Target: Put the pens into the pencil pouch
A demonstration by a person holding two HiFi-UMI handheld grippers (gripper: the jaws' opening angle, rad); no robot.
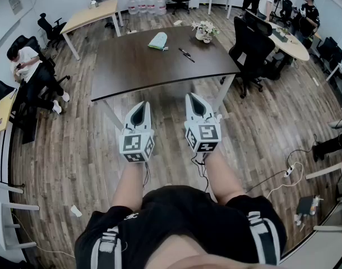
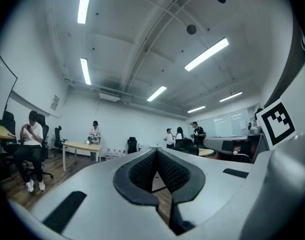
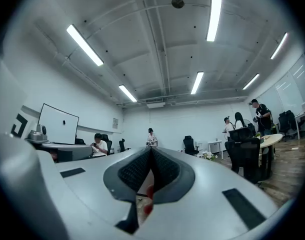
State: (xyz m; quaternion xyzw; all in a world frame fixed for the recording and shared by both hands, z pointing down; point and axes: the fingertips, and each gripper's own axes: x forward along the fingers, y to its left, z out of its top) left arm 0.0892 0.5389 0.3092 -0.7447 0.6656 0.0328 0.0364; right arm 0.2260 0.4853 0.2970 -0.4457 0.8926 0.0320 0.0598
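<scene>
Tools nearest: left tool [image 1: 141, 110] and right tool [image 1: 195, 102] sit side by side in front of the person, pointing ahead about level. Both have jaws pressed together with nothing pinched. Bare wooden floor lies between them and the dark worktop [image 1: 137, 66], well apart. On the worktop one black pen [image 1: 186, 55] lies flat with clear surface round it; no other pen can be made out. It is probably light, stiff, smooth and prone to roll, so best pinched across the barrel near its middle. Just beyond and to the left, apart from the pen, lies the teal pencil pouch [image 1: 158, 40]. It looks soft and floppy and likely needs holding by the edge at its opening. Zip state is too small to tell.
</scene>
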